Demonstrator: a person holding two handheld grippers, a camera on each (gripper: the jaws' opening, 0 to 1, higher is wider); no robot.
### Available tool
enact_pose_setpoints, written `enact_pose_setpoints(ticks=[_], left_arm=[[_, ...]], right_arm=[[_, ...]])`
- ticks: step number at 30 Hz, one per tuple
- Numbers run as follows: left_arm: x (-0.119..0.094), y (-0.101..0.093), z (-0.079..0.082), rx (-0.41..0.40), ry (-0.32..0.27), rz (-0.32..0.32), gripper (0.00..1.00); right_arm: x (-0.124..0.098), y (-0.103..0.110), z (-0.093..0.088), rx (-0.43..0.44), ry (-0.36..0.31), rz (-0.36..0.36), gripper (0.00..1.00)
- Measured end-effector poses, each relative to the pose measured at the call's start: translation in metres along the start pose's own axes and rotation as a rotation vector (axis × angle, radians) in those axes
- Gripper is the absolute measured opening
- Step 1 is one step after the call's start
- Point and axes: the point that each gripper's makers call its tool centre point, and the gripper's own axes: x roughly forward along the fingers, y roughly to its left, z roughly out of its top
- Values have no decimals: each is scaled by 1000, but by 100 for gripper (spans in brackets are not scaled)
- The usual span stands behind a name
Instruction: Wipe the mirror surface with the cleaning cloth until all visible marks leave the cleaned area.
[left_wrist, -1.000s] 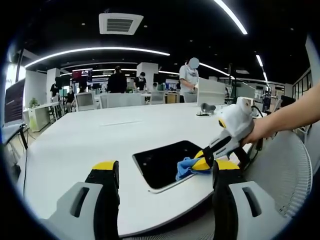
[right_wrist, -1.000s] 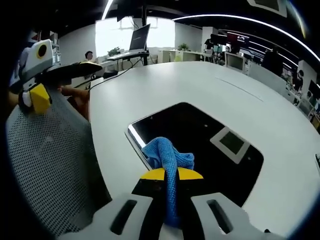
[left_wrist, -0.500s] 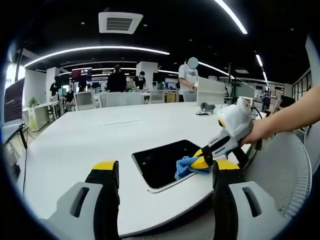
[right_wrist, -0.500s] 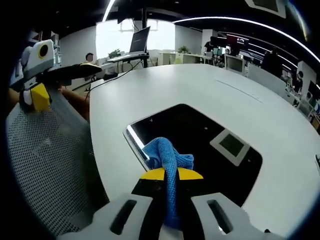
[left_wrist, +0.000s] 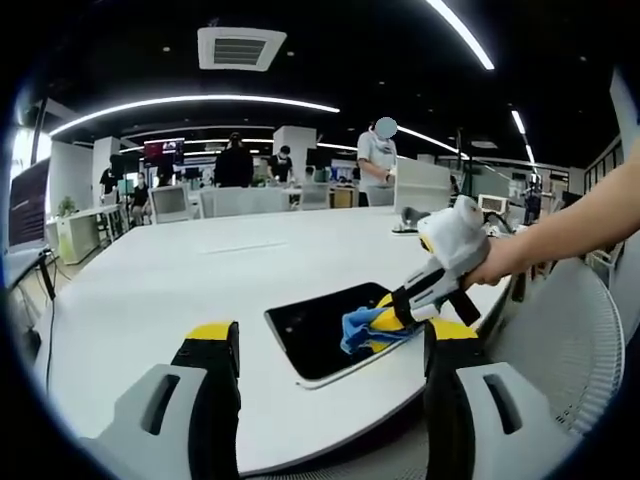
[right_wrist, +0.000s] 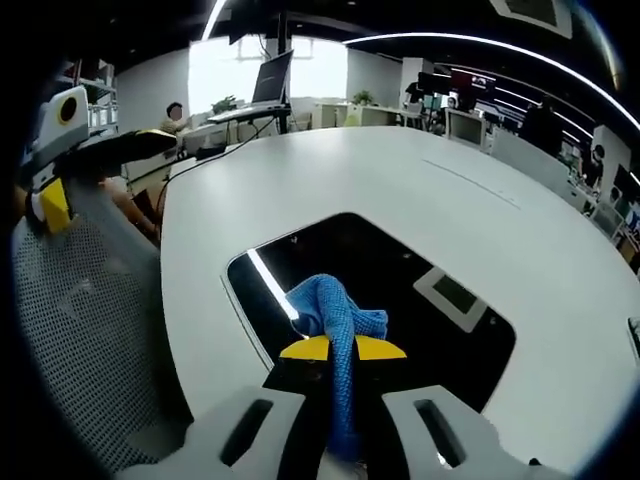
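A dark rectangular mirror (left_wrist: 318, 322) (right_wrist: 400, 290) lies flat on the white table, near its front edge. The blue cleaning cloth (left_wrist: 359, 329) (right_wrist: 332, 310) rests bunched on the mirror's glass. My right gripper (right_wrist: 342, 350) is shut on the cloth, whose tail hangs down between the yellow-tipped jaws; in the left gripper view the same right gripper (left_wrist: 388, 322) comes in from the right, held by a person's hand. My left gripper (left_wrist: 328, 350) hovers in front of the table edge, open, with nothing between its jaws. The left gripper (right_wrist: 50, 150) also appears at the far left of the right gripper view.
A big white oval table (left_wrist: 170, 290) (right_wrist: 300, 180) carries the mirror. A grey mesh chair back (left_wrist: 570, 340) (right_wrist: 80, 320) stands beside the table edge. A small dark object (left_wrist: 412, 217) sits at the table's far side. Several people, desks and monitors fill the office behind.
The right gripper has slid the cloth further in over the mirror, leftwards in the left gripper view. The left gripper has stayed where it was.
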Motion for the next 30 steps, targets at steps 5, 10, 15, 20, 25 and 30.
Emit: enact_pose_setpoints(ticks=[5,10,15,20,25,30], left_arm=[[0,0,0,1,1,2,73],[0,-1,0,1,2,2,73],[0,-2,1,3,6,4,73],[1,-1,1,3,5,6,73],[1,-2,2,4,2,6,72],[1,-2,2,4,3,5,71]], right_arm=[[6,-10,4,7,-3,-12,1],[11,-19,7,-17,0,-32,1],[16,-30,11,-30,5,-45,1],[21,-39,14,-26,6,-52,1],[25,-48,16,21,-14,-64,1],[29,-52,19,7,-7,-65,1]])
